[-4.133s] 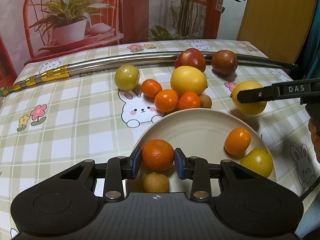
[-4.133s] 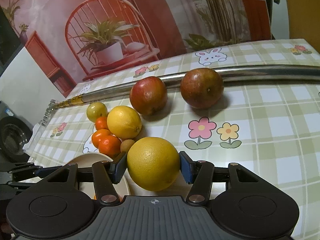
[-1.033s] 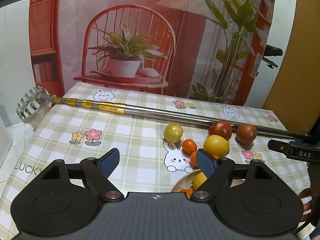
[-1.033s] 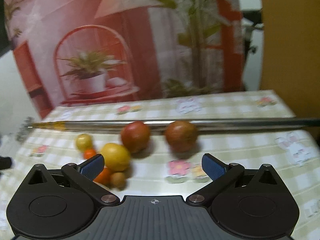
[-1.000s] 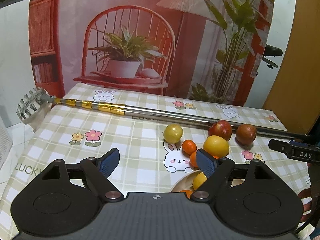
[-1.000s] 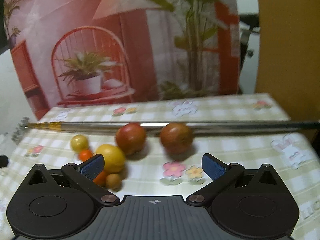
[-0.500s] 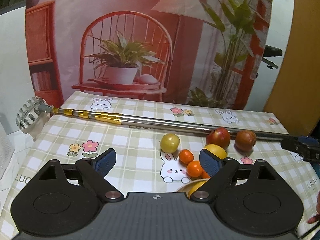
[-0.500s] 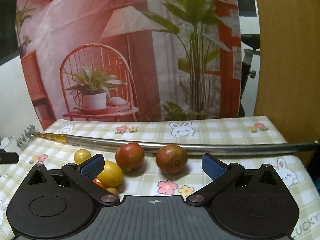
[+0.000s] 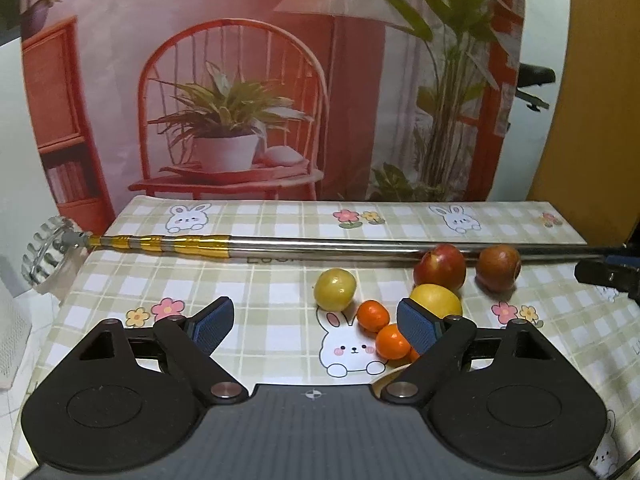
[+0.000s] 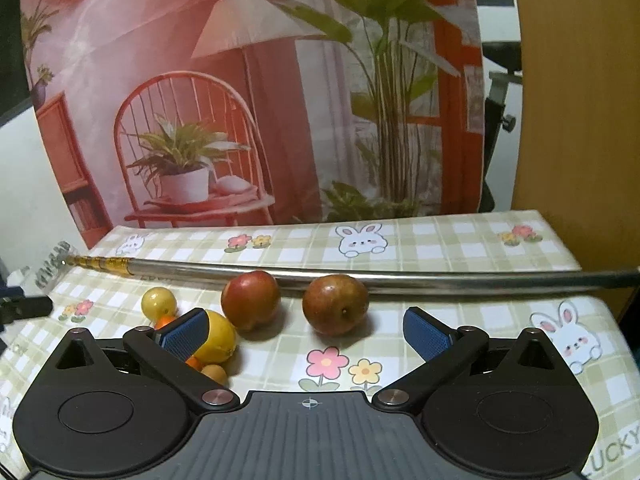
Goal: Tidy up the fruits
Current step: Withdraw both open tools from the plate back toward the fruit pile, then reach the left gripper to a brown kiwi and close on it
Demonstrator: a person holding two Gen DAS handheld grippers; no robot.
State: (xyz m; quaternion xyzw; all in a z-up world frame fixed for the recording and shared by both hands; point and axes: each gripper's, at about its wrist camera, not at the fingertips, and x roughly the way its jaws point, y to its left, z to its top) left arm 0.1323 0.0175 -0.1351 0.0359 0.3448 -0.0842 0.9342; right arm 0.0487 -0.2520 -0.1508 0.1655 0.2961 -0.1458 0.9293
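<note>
Here the left gripper [image 9: 316, 322] hangs above the checked tablecloth [image 9: 256, 300], its jaws wide apart but easing inward, nothing between them. The right gripper [image 10: 306, 330] is spread wide and empty too. Just beyond lie the loose fruits: a yellow lemon [image 10: 218, 336], long axis running roughly left to right, touching small oranges [image 9: 373, 315]; a yellow-green plum [image 9: 335, 290] to their left; a red apple [image 10: 251, 300] and a brown-red apple [image 10: 335, 304], stem end facing the camera, side by side. Behind them, a telescopic metal pole [image 9: 320, 246] lies lengthwise across the table.
</note>
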